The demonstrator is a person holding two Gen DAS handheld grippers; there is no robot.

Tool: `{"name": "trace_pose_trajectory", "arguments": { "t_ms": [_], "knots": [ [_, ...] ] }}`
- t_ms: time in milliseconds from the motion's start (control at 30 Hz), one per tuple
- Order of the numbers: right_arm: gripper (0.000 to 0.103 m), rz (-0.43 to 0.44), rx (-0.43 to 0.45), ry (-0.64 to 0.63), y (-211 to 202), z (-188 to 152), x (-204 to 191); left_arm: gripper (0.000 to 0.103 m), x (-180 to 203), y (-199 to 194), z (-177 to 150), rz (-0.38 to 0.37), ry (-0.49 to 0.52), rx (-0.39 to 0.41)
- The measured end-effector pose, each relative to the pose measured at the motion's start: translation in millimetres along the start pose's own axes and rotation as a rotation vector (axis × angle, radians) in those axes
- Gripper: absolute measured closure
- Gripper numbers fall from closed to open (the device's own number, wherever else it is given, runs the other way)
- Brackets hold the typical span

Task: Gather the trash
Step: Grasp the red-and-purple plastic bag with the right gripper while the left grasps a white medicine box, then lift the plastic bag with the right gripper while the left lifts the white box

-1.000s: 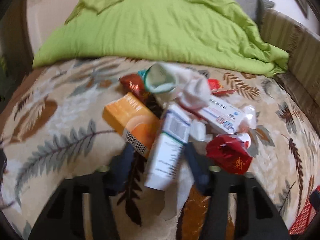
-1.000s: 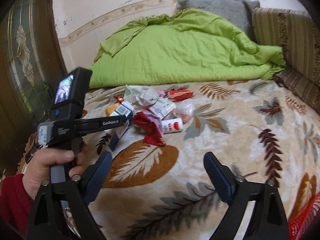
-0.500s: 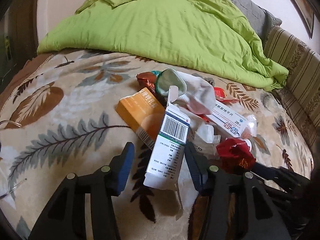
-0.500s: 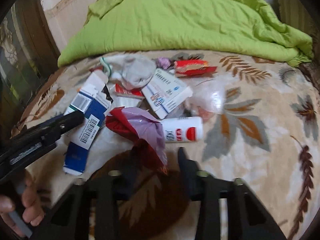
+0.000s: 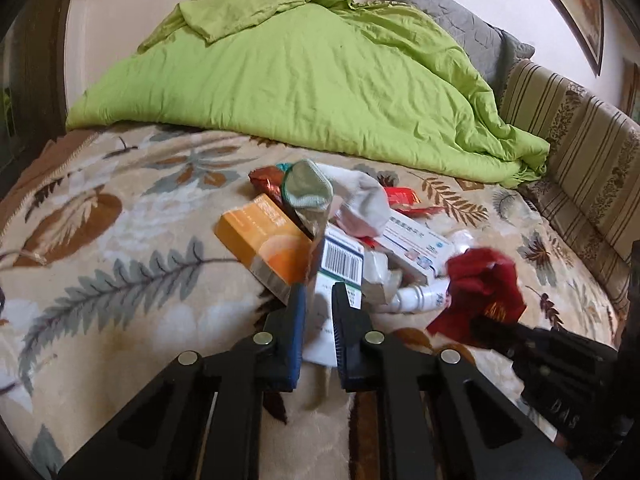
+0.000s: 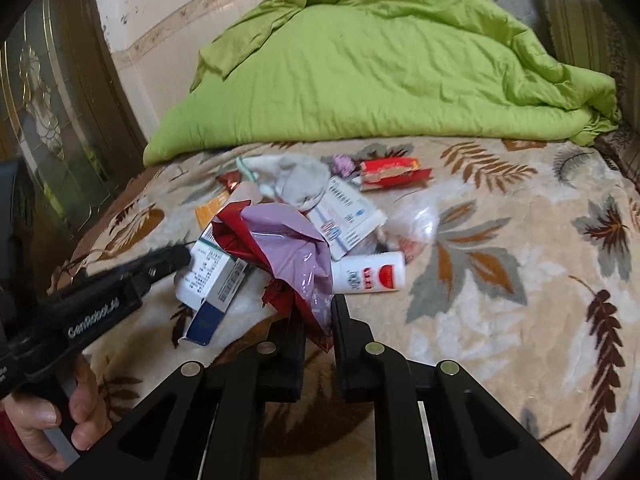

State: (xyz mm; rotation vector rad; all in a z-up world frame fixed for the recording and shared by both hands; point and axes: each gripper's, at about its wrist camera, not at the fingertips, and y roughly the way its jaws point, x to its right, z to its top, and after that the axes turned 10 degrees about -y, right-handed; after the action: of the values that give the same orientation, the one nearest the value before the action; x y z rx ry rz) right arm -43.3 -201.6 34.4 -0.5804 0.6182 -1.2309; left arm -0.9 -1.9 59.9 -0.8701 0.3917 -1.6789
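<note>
Trash lies in 1 loose heap on a leaf-patterned blanket (image 5: 120,280) that covers the bed, in front of a crumpled green duvet (image 5: 312,92). The left gripper (image 5: 316,320) has its 2 fingers drawn close together on the lower end of a white carton with a barcode (image 5: 340,264), which stands tilted against an orange box (image 5: 268,246) just to its left. The right gripper (image 6: 318,320) is likewise nearly closed, its fingers pinching the lower edge of a crumpled red and lilac wrapper (image 6: 280,248), which lies at the near edge of the heap. A white bottle with a red label (image 6: 370,274) lies on its side just beside that wrapper, touching it. Behind these lie a white medicine box with blue print (image 6: 346,216), a grey-white sock (image 6: 300,180), a red snack packet (image 6: 394,172) and a clear plastic bag (image 6: 416,216). A hand (image 6: 48,416) grips the left gripper's handle at lower left of the right wrist view.
</note>
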Motion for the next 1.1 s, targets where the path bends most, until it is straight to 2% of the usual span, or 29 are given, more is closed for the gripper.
{"name": "trace_pose_trajectory", "arguments": {
  "t_ms": [100,167,200,233,267,333,400,433,567,733,933,1000,1100],
  "knots": [
    [0.09,-0.003,0.006,0.02,-5.7,-0.7,4.1,0.088,-5.9,6.9,-5.9,0.027,-0.051,-0.046],
    [0.09,-0.011,0.009,0.017,-9.4,-1.8,4.6,0.068,-11.5,8.2,-5.0,0.026,-0.089,-0.061],
    [0.09,-0.014,0.012,0.013,-10.8,-1.8,5.1,0.04,-15.1,7.9,-5.4,0.052,-0.105,-0.06],
    [0.09,-0.018,0.014,0.01,-12.3,-2.1,5.8,0.02,-19.8,7.3,-7.2,0.105,-0.129,-0.049],
    [0.09,-0.023,0.018,0.009,-14.0,-2.2,7.3,0.019,-25.4,5.2,-9.4,0.129,-0.156,-0.033],
    [0.09,-0.027,0.027,0.016,-16.8,-3.5,9.8,0.019,-32.1,1.4,-10.8,0.084,-0.18,-0.025],
    [0.09,-0.03,0.031,0.03,-17.7,-3.1,14.3,0.018,-35.1,-0.9,-14.7,0.103,-0.177,-0.018],
    [0.09,-0.03,0.032,0.038,-17.6,-2.8,16.3,0.015,-34.7,0.9,-18.3,0.127,-0.162,-0.036],
    [0.09,-0.025,0.034,0.041,-18.7,-2.8,16.6,0.013,-32.0,10.7,-34.3,0.194,-0.115,-0.125],
    [0.09,-0.022,0.04,0.026,-19.1,-2.3,14.4,0.007,-22.2,17.3,-48.0,0.246,-0.006,-0.132],
    [0.09,-0.024,0.039,0.033,-20.6,-3.4,18.2,0.005,-24.4,17.1,-51.5,0.222,0.01,-0.138],
    [0.09,-0.026,0.04,0.031,-21.6,-3.9,18.6,0.0,-20.3,18.6,-55.3,0.236,0.062,-0.151],
    [0.09,-0.03,0.038,0.035,-22.1,-4.1,20.5,0.0,-15.9,17.0,-57.2,0.271,0.087,-0.161]
  ]
}}
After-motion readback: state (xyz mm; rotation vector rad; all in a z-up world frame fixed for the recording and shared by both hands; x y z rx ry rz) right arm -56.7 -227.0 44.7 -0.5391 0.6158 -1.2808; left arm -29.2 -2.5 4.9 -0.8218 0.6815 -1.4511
